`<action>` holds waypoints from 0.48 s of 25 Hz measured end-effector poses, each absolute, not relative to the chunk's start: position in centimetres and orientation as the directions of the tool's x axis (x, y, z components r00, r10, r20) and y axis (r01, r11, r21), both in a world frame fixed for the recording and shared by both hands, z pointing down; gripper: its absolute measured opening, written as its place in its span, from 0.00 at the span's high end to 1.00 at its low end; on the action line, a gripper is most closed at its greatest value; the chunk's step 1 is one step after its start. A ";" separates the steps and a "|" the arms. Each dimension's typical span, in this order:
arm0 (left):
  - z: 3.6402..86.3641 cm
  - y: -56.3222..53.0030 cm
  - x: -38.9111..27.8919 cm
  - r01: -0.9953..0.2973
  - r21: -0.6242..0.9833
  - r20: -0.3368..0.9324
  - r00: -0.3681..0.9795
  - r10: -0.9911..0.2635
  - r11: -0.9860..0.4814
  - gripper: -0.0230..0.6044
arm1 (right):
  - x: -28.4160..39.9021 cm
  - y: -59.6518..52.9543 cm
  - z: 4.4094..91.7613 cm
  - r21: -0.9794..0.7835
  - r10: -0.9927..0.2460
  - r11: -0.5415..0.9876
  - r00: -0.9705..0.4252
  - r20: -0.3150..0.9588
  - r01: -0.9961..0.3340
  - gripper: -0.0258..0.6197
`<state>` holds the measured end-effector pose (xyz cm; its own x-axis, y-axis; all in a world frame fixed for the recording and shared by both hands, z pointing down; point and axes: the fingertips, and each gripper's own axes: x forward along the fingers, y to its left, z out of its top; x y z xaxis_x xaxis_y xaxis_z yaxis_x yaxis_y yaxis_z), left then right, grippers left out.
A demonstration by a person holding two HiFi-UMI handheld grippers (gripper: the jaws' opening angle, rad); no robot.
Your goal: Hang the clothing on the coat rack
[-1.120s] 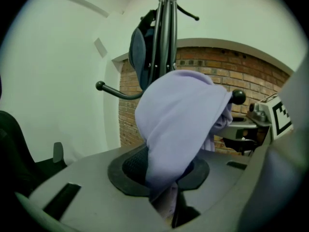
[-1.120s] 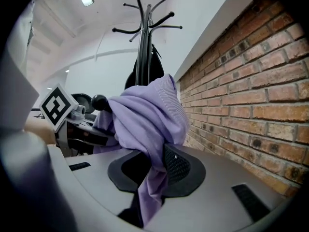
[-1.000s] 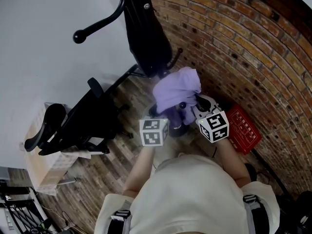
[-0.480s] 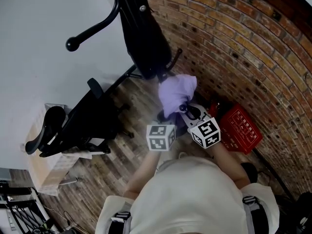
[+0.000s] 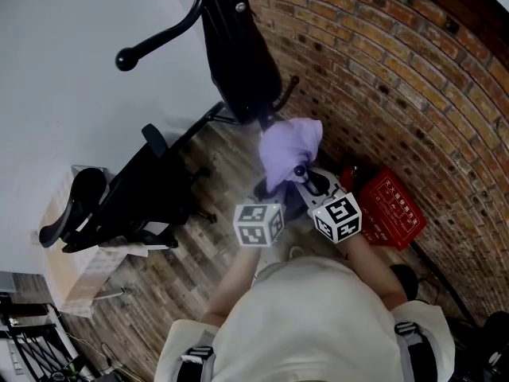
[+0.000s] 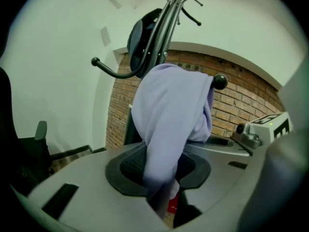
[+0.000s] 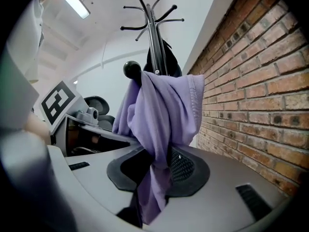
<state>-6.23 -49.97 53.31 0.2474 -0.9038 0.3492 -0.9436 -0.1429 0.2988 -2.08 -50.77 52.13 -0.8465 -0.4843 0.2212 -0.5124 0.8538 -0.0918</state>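
Note:
A purple garment (image 5: 290, 146) is draped over a low ball-tipped hook (image 5: 300, 170) of the black coat rack (image 5: 208, 6), close to the brick wall. In the left gripper view the garment (image 6: 169, 115) hangs down from that hook (image 6: 219, 81) between the jaws of my left gripper (image 6: 161, 170). Those jaws are opening, and the cloth lies loose between the pads. The jaws of my right gripper (image 7: 159, 170) are also opening, but its pads still pinch a narrow fold of the garment (image 7: 159, 115) under the hook (image 7: 131, 69). Both grippers (image 5: 274, 193) (image 5: 306, 180) sit side by side just below the hook.
A black coat (image 5: 242, 62) hangs on the rack pole. A black office chair (image 5: 119, 197) stands to the left on the wooden floor. A red box (image 5: 394, 209) lies by the brick wall (image 5: 398, 78). A cardboard box (image 5: 71, 269) sits at far left.
The garment and both grippers have moved right and toward the wall, and the cloth now hangs bunched on the hook. Since half a second ago, little has shifted.

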 end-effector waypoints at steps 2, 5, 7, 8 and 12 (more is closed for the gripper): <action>53.0 -49.5 -6.2 -0.939 0.312 0.346 0.253 -0.904 -0.143 0.79 | -1.7 -50.7 51.9 -0.089 -0.492 0.849 -0.842 0.220 -0.520 0.83; 52.6 -48.8 -6.5 -0.939 0.315 0.340 0.245 -0.908 -0.136 0.75 | -1.0 -50.5 51.5 -0.095 -0.518 0.834 -0.829 0.211 -0.544 0.77; 52.3 -48.3 -6.9 -0.940 0.316 0.335 0.237 -0.912 -0.128 0.70 | -0.5 -50.5 51.2 -0.087 -0.541 0.820 -0.816 0.203 -0.566 0.70; 52.2 -48.0 -7.0 -0.941 0.316 0.332 0.232 -0.914 -0.124 0.68 | -0.2 -50.4 51.0 -0.084 -0.554 0.812 -0.808 0.199 -0.578 0.68; 51.4 -46.7 -7.6 -0.944 0.308 0.316 0.223 -0.922 -0.123 0.62 | 1.0 -50.0 50.2 -0.078 -0.601 0.779 -0.776 0.190 -0.623 0.65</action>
<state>-7.59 -46.68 51.42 0.2231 -0.9220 0.3164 -0.9435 -0.1227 0.3078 1.02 -50.02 50.24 -0.7760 -0.6013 0.1905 -0.6226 0.7786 -0.0783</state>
